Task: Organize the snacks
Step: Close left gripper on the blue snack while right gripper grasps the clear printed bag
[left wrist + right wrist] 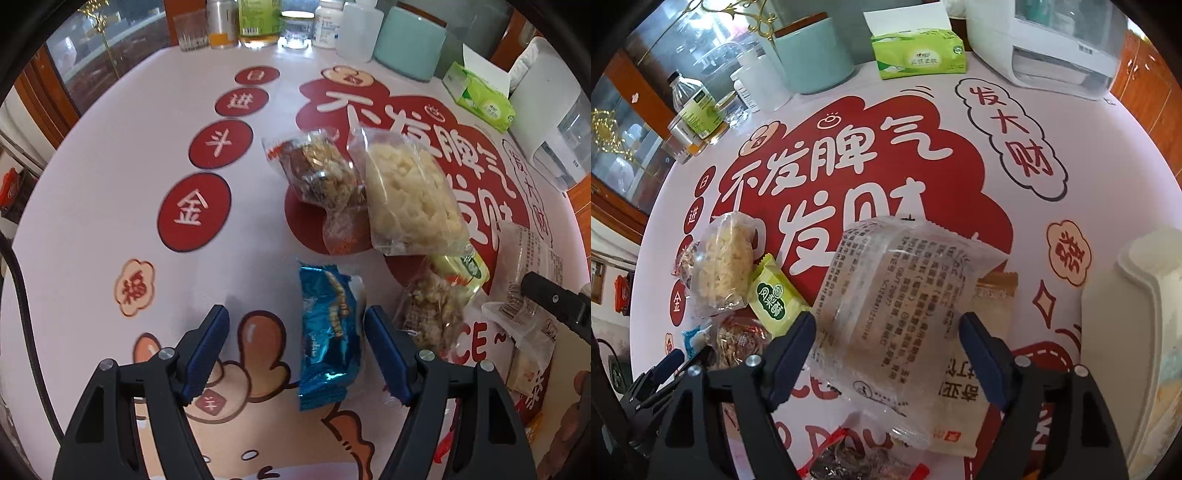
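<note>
Sorting looks barely begun: both the left gripper (pixel 295 350) and the right gripper (pixel 888 354) gape wide, gripping nothing, over a blue packet (pixel 327 336) and a clear packet (pixel 905 317), while other snacks (pixel 406 192) lie scattered mid-table and the white tray (pixel 1137 280) waits at right.

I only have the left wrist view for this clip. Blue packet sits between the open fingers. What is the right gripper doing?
Observer: The right gripper is open, its fingers either side of a clear printed packet.
Operator: Is there a container for the snacks anywhere?
Observer: A white tray sits to the right of that packet.
Operator: Anything lying under the clear packet?
Observer: Yes, a red-edged wrapper pokes out at its near end.
</note>
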`<action>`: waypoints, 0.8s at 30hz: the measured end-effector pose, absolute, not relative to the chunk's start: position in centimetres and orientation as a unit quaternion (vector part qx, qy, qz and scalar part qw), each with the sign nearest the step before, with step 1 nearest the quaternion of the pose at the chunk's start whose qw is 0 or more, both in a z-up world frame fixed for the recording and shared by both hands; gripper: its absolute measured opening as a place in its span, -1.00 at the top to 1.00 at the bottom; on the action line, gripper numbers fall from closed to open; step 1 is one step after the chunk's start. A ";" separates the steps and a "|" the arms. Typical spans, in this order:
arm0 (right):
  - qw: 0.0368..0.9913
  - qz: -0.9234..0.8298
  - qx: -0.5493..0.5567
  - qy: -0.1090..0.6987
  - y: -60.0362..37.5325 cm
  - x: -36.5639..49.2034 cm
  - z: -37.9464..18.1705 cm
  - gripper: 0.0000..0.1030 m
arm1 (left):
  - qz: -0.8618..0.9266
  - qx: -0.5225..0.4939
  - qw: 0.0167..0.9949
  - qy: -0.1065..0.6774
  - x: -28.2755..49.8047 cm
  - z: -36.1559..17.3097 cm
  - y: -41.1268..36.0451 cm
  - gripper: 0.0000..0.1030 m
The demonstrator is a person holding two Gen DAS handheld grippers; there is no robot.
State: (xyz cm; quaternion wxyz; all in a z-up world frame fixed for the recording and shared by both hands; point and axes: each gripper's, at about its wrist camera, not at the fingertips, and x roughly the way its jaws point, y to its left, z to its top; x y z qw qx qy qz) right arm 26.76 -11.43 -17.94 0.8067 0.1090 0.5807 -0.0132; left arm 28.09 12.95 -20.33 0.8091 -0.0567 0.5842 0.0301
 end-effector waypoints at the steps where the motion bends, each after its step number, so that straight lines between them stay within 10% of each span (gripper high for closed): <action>1: 0.808 -0.013 0.107 0.580 -11.3 26.8 -18.0 -0.60 | 0.031 -0.050 0.812 0.581 28.1 -20.3 12.7 -0.45; 5: 0.811 -0.012 0.098 0.576 -11.1 27.0 -18.3 -0.67 | 0.034 -0.036 0.812 0.582 28.0 -20.5 12.3 -0.37; 10: 0.816 -0.011 0.090 0.570 -10.8 27.2 -18.5 -0.71 | 0.034 -0.015 0.815 0.578 27.6 -20.0 11.8 0.44; 17: 0.837 0.005 0.068 0.543 -10.2 27.0 -16.9 0.02 | 0.025 -0.037 0.820 0.571 26.4 -18.7 12.5 0.50; 24: 0.839 0.020 0.095 0.535 -10.9 25.4 -15.2 0.14 | 0.009 -0.041 0.842 0.537 24.1 -13.6 12.3 0.51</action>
